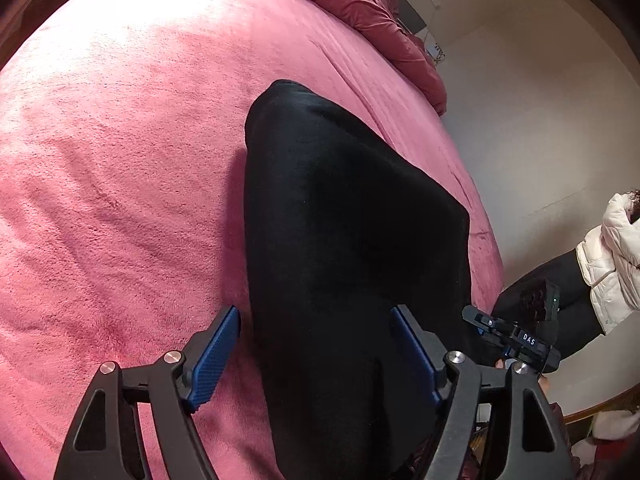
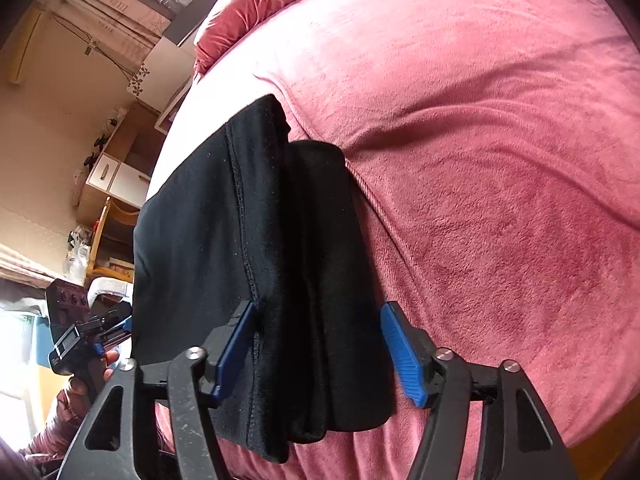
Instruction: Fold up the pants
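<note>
I see the black pants, soft and folded in layers, lying near the bed's edge on a fuzzy pink blanket; open blanket spreads toward nine o'clock. My left gripper straddles them, blue ribbed pads wide, gripping nothing. My right gripper likewise stands wide, pads off the cloth.

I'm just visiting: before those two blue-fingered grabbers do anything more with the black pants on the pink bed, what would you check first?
1. Black fleece pants lie stacked in layers: ok.
2. Pants rest on the pink plush blanket, not hanging over its edge: cannot tell.
3. Left gripper open, blue pads either side of the cloth: ok.
4. Right gripper open, not pinching: ok.
5. Layer edges aligned: not ok, one sticks out farther.
</note>
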